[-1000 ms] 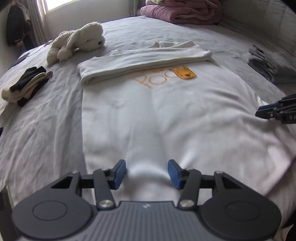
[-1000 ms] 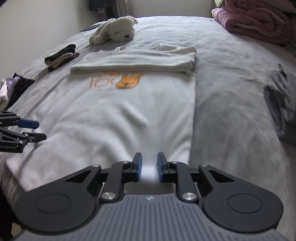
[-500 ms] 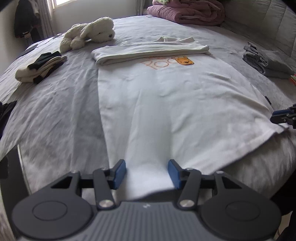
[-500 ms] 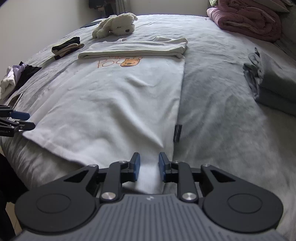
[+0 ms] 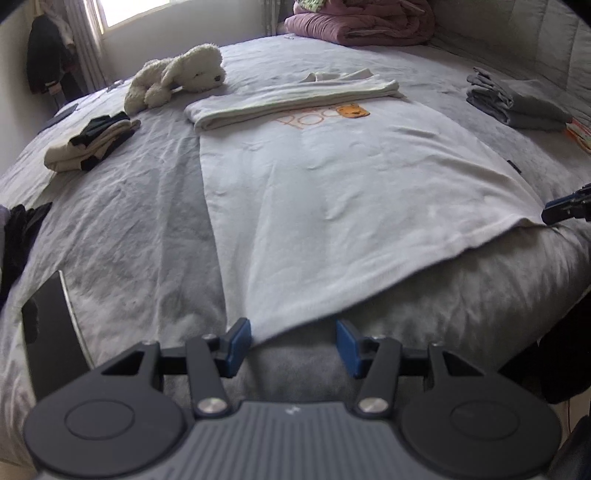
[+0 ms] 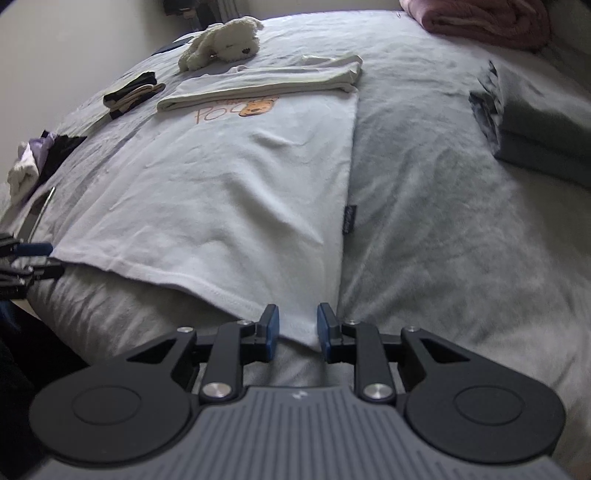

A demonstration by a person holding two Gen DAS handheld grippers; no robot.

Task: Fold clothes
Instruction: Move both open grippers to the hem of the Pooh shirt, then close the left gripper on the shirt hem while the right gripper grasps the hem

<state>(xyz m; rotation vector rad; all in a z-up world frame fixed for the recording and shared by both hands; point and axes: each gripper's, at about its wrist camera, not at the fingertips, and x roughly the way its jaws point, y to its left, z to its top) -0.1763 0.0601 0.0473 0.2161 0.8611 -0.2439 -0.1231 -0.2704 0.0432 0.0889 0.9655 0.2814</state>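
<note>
A white T-shirt (image 5: 332, 184) with an orange bear print (image 5: 354, 110) lies flat on the grey bed (image 5: 129, 206). Its far end is folded over into a band (image 5: 295, 99). My left gripper (image 5: 291, 345) is open at the near left hem corner, and the cloth edge reaches between its fingers. In the right wrist view the shirt (image 6: 240, 177) ends at my right gripper (image 6: 297, 328). That gripper is partly open, with the right hem corner lying in the gap. Each gripper also shows at the edge of the other's view: the right gripper (image 5: 565, 208) and the left gripper (image 6: 26, 258).
A white plush toy (image 5: 177, 77) lies at the far left. A black-and-cream clothes stack (image 5: 88, 144) sits left of the shirt, folded grey clothes (image 5: 517, 103) to its right, and a pink blanket (image 5: 362, 22) at the back. A dark flat slab (image 5: 51, 332) rests at the near left bed edge.
Both grippers have drawn back from over the shirt's middle to its near hem at the bed edge. The right jaws have widened slightly.
</note>
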